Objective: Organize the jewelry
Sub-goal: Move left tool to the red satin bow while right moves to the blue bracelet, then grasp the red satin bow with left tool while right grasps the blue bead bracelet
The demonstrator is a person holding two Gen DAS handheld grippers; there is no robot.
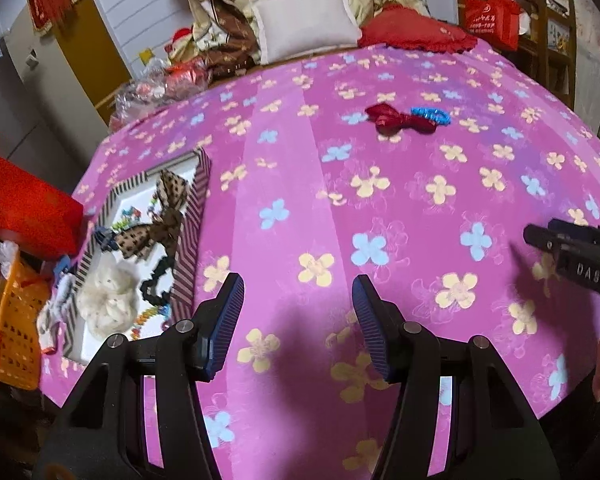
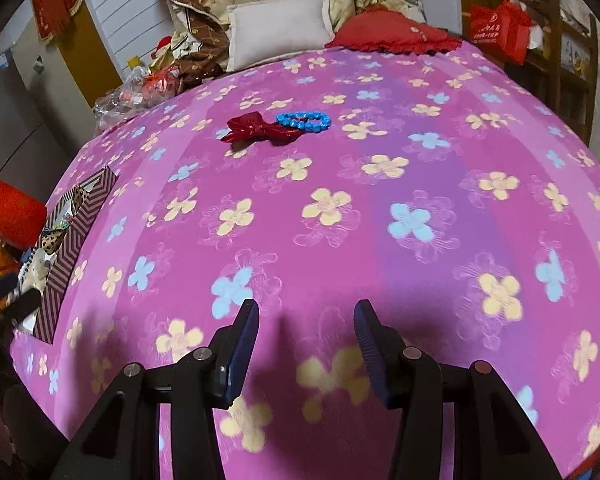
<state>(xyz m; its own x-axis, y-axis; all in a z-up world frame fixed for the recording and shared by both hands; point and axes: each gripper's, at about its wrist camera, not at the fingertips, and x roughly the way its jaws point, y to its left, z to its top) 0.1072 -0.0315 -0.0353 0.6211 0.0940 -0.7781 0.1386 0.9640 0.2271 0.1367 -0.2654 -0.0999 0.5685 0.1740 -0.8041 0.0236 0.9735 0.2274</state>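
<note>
Both hand-held grippers, left hand-held gripper [image 1: 298,292] and right hand-held gripper [image 2: 306,316], hover agape above the floral sheet [image 2: 380,208], holding nothing.

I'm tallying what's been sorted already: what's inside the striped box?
In the striped box: a brown spotted bow, a white fluffy scrunchie, a black zigzag band and colourful bead strands. Anything beneath them is hidden.

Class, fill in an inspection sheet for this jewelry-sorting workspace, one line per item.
Surface: pink flowered cloth.
Job's things: red bow touching blue bead bracelet; striped box at the left edge holds a spotted bow, scrunchies and beads.
Clutter: nothing seen on the cloth.
Grippers: left claw and right claw open, empty.
Cables: nothing seen.
Surroundings: white pillow, red cushion, orange basket.
</note>
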